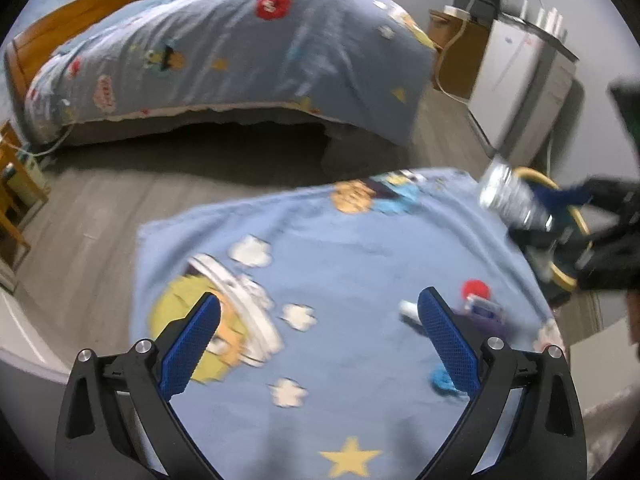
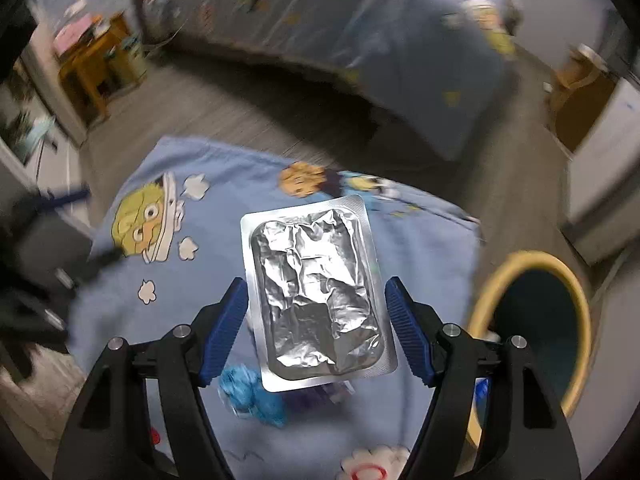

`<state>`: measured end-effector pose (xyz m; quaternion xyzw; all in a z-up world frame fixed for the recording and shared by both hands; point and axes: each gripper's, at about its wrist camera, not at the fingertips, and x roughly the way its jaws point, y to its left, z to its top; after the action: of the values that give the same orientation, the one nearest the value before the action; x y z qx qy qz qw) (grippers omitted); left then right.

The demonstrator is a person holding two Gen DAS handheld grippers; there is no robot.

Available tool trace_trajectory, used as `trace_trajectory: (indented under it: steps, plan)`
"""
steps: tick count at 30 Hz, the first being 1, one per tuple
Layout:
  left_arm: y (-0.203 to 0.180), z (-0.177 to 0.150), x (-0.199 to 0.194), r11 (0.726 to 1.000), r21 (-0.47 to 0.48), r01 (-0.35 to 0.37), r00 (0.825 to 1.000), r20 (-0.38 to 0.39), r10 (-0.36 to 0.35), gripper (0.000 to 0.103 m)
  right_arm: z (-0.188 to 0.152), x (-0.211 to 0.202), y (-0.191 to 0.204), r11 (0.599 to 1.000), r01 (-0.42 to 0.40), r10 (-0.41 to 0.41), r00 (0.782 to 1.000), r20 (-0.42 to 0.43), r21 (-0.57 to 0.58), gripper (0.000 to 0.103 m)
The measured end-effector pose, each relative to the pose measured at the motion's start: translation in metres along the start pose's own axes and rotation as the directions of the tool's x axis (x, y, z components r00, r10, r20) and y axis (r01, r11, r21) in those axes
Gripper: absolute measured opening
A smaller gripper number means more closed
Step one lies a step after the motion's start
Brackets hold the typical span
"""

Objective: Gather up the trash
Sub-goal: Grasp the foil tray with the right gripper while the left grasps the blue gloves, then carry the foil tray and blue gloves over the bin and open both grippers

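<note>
My right gripper (image 2: 317, 283) is shut on a crinkled silver foil blister pack (image 2: 316, 292) and holds it by its long edges, lifted off the blue cartoon-print cloth (image 2: 420, 248). Seen from the left wrist, the foil pack (image 1: 508, 196) hangs in front of the yellow-rimmed bin (image 1: 536, 174). Over the cloth (image 1: 340, 248), my left gripper (image 1: 320, 296) stands open with nothing between its fingers. A crumpled blue wrapper (image 2: 248, 396) and a purple packet (image 2: 312, 400) lie on the cloth below the pack; in the left wrist view the wrapper (image 1: 442, 380) and the packet (image 1: 486, 316) sit by the right finger.
The yellow-rimmed bin (image 2: 532, 260) stands on the floor to the right of the cloth. A bed with a blue quilt (image 1: 240, 48) lies across the grey floor. A white cabinet (image 1: 516, 80) and wooden furniture (image 1: 16, 184) flank the room.
</note>
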<state>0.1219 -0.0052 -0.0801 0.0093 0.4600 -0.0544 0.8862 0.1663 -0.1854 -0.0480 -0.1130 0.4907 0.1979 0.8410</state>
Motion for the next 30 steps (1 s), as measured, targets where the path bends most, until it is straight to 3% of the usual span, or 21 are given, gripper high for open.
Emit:
trace_trajectory:
  steps: [3, 5, 7, 13, 16, 18, 19, 23, 30]
  plan:
    - [-0.031, -0.016, 0.006, 1.000, 0.018, 0.005, 1.000, -0.004, -0.005, 0.098, -0.016, -0.033, -0.016, 0.997, 0.023, -0.028, 0.998, 0.057, 0.077, 0.070]
    - [-0.046, -0.030, 0.012, 0.999, 0.012, 0.031, 0.999, -0.017, -0.031, 0.098, -0.028, -0.044, -0.023, 0.993, 0.036, -0.042, 0.998, 0.050, 0.111, 0.070]
    - [-0.066, -0.048, 0.026, 0.998, 0.025, 0.059, 0.996, -0.068, -0.058, 0.098, -0.036, -0.053, -0.028, 0.990, 0.026, -0.035, 0.998, 0.059, 0.140, 0.070]
    - [-0.110, -0.076, 0.058, 0.975, 0.187, 0.120, 0.983, -0.159, -0.090, 0.093, -0.048, -0.056, -0.044, 0.980, -0.007, -0.005, 0.998, 0.057, 0.200, 0.070]
    - [-0.121, -0.081, 0.069, 0.964, 0.226, 0.144, 0.976, -0.195, -0.100, 0.072, -0.053, -0.055, -0.051, 0.979, -0.006, -0.004, 0.999, 0.049, 0.205, 0.070]
    - [-0.122, -0.083, 0.074, 0.960, 0.228, 0.163, 0.971, -0.212, -0.114, 0.070, -0.056, -0.050, -0.056, 0.978, 0.003, -0.010, 0.999, 0.034, 0.207, 0.070]
    - [-0.123, -0.083, 0.076, 0.957, 0.235, 0.171, 0.969, -0.217, -0.120, 0.062, -0.058, -0.048, -0.059, 0.978, 0.007, -0.013, 1.000, 0.026, 0.209, 0.070]
    - [-0.123, -0.081, 0.078, 0.946, 0.271, 0.178, 0.967, -0.226, -0.117, 0.050, -0.064, -0.042, -0.072, 0.974, 0.020, -0.022, 1.000, 0.006, 0.225, 0.070]
    - [-0.119, -0.072, 0.052, 0.952, 0.267, 0.153, 0.980, -0.164, -0.111, 0.045, -0.061, -0.043, -0.095, 0.959, 0.005, -0.013, 1.000, 0.028, 0.284, 0.070]
